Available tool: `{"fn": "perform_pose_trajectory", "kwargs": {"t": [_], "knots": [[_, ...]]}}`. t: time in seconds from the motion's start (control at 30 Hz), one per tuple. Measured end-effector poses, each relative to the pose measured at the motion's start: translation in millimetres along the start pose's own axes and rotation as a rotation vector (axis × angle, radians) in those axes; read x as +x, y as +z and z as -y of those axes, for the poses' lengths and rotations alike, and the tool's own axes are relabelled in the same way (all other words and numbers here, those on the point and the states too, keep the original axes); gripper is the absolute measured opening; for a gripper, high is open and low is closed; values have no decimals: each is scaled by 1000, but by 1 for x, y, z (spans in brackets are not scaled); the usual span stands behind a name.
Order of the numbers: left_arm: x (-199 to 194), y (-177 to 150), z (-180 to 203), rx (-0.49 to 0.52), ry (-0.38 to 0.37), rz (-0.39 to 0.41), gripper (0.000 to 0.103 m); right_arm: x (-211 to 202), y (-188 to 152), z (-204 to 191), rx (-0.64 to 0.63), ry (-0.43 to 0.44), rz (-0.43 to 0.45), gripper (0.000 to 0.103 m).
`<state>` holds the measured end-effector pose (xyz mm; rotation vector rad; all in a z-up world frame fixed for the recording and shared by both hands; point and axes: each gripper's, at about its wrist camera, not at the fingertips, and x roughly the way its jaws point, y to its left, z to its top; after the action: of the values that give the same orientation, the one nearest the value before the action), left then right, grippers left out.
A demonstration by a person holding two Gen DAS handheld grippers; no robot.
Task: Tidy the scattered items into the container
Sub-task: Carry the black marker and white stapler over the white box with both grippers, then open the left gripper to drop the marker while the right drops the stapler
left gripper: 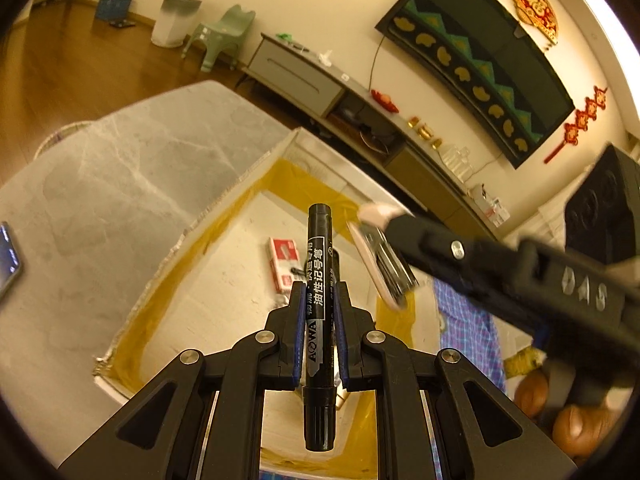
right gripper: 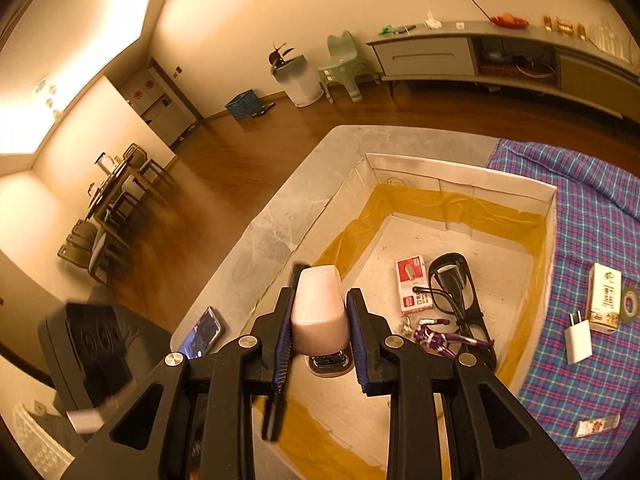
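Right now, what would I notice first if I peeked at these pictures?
Probably the black marker clamped upright in the left gripper, and the pink stapler squeezed in the right gripper. Both hang over the white box, which already holds a red staple box and black glasses.

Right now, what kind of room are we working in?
Most likely a home living room: a low TV console runs along the wall, a dining table with chairs stands at the far end, and the box being filled sits on a marble coffee table.
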<state>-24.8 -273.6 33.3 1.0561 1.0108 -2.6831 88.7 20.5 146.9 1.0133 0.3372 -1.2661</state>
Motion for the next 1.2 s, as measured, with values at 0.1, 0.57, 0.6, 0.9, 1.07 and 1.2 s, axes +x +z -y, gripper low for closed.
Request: {"fn": "perform_pose_trajectory", "kwargs": {"t": [0.1,0.57,0.6,0.9,1.07,1.2], "knots": [[5,-1,-3,-17,0,-16,13,11,8,4,28,-2,-17,28],[21,-5,-19,-97,76,-56,13,74,45,14,37,-107,-95,28],[22,-5,-22,-113,66,-64,13,79,47,15,36,-115,-100,28],[24,-6,-22,-115,91,-78,13,107,54,19,32,-165,-129,28],[25,-6,-19,-95,119,-77,14,115,58,20,44,-177,-128,28],[25,-6,-18,-89,128,-72,14,120,61,26,73,-180,-129,28]]}}
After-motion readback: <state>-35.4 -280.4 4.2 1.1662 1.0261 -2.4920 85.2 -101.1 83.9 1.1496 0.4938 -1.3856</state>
